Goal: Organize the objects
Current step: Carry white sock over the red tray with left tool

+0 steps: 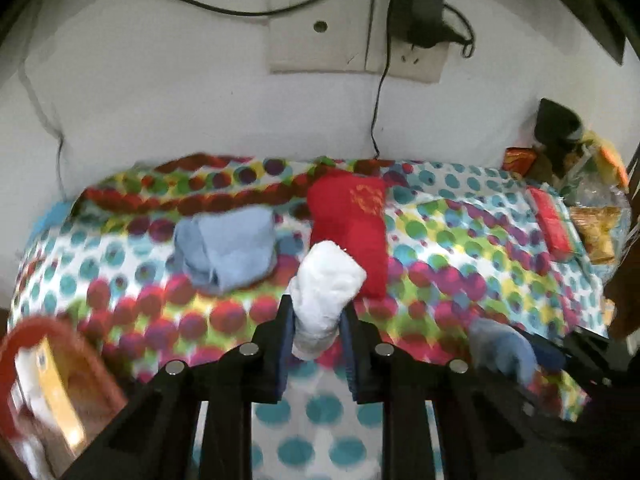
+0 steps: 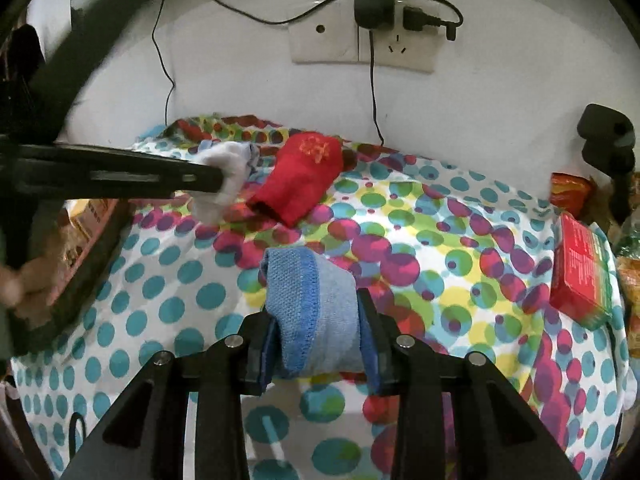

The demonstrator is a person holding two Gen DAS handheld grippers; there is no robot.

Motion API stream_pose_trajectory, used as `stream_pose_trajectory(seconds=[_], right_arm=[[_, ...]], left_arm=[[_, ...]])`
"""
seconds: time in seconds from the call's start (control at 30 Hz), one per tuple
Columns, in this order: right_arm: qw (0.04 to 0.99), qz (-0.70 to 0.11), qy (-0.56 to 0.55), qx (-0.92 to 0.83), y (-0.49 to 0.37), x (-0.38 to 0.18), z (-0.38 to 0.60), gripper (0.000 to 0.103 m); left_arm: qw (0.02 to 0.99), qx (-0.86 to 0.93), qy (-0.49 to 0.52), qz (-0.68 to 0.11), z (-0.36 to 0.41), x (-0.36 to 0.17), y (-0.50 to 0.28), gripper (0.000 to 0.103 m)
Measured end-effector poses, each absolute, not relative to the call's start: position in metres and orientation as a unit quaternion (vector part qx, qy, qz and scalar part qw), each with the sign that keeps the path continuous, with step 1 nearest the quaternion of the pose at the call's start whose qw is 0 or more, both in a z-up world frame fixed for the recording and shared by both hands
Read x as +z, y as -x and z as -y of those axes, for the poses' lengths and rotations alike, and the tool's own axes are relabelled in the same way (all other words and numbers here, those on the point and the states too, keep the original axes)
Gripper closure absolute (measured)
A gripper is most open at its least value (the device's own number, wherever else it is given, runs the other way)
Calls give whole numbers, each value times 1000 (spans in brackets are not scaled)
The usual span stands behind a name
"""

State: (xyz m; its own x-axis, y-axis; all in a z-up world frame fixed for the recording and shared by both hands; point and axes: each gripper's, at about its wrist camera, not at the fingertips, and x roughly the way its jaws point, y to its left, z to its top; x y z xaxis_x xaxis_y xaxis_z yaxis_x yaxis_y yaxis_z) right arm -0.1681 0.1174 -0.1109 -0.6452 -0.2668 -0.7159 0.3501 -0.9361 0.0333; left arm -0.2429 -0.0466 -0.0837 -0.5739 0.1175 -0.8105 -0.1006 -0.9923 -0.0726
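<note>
White sock [image 1: 324, 280] – soft and rolled up, pinched between the jaws of the left gripper [image 1: 316, 312], held up above the dotted bed. Blue sock [image 2: 316, 312] – light blue with a darker blue band, folded over, squeezed in the jaws of the right gripper [image 2: 320, 328]. Red sock [image 2: 300, 176] with a gold pattern – flat on the bed, near the wall. One more light blue sock [image 1: 226, 252] – bunched up on the bed, just left of the red sock.
</note>
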Motion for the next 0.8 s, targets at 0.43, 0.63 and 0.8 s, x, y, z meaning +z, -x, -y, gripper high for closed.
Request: stream_pose_trajectory(seconds=[0.43, 0.63, 0.8], right_arm=[[149, -56, -388, -908, 157, -120, -112, 70], [140, -63, -388, -909, 157, -121, -109, 70], [139, -64, -390, -908, 159, -121, -108, 70]], left_arm=[[15, 898, 439, -16, 19, -72, 123, 81], [1, 900, 435, 7, 19, -77, 104, 81], [-14, 899, 438, 17, 25, -78, 90, 81]])
